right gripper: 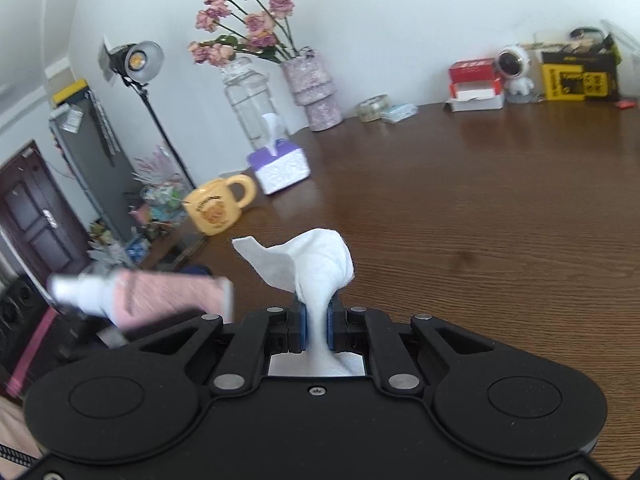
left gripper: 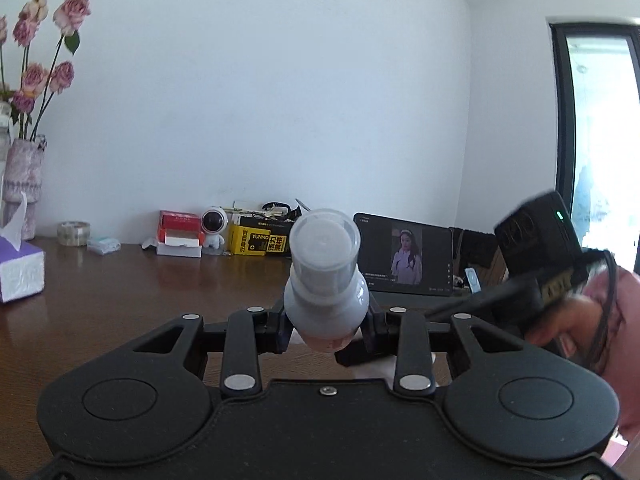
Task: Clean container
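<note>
Container (left gripper: 326, 276): small white bottle with clear cap and pink lower band, clamped across the body by the left gripper (left gripper: 326, 330), cap pointing away from the lens, held above the wooden table (left gripper: 120, 292). Left wrist view: jaws closed on the bottle; a trace of white tissue just beneath; tablet (left gripper: 404, 258) and boxes against the far wall, tissue box (left gripper: 20, 272) at far left, bare wood between. Right wrist view: right gripper (right gripper: 316, 326) pinched shut on a wad of tissue (right gripper: 320, 268); bottle blurred at lower left, near but apart from the wad. Progress judged early: wipe and bottle both in hand, contact not yet made. Table edge runs at left beside a yellow mug (right gripper: 218, 208); wide open wood ahead and right.
</note>
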Demonstrator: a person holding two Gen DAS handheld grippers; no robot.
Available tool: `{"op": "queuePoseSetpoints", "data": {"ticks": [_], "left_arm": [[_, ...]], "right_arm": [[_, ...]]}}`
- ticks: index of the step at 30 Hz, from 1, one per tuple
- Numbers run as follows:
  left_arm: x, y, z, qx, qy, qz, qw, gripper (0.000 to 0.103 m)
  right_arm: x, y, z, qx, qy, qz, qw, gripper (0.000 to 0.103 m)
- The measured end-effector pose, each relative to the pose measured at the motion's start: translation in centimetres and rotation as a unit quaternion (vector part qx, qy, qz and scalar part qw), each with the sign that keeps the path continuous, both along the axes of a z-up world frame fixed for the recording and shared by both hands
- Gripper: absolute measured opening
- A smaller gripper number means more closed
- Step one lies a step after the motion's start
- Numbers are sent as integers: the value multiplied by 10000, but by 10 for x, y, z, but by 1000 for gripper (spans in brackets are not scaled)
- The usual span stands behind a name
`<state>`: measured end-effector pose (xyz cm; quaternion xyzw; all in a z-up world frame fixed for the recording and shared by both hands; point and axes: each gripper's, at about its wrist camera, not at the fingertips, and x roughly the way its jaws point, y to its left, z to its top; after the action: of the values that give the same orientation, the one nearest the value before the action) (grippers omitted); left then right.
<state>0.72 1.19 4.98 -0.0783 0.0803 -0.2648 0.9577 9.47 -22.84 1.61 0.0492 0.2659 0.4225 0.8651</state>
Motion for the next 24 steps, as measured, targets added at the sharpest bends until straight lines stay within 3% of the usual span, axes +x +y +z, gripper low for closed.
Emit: {"op": "queuePoseSetpoints", "data": {"ticks": [7,14,17,21,24], "left_arm": [[43,16,17,-810,928,-134,9923,33],[80,26,25,-1151,1907,-14,9749,33],[91,27,28,-1205,2142,88,9693,33],[97,26,30,-1131,2350,244,9651,33],[100,24,31,-1089,2433,273,9634,33]], "right_arm": [[-43,32,-4,-446,-1445,-124,9884,9],[-87,64,-8,-881,-2856,-246,9540,9],[-100,76,-10,-1192,-3506,-363,9282,9],[-109,89,-16,-1799,-4404,-624,8774,9],[-107,94,-31,-2281,-4825,-864,8413,9]]}}
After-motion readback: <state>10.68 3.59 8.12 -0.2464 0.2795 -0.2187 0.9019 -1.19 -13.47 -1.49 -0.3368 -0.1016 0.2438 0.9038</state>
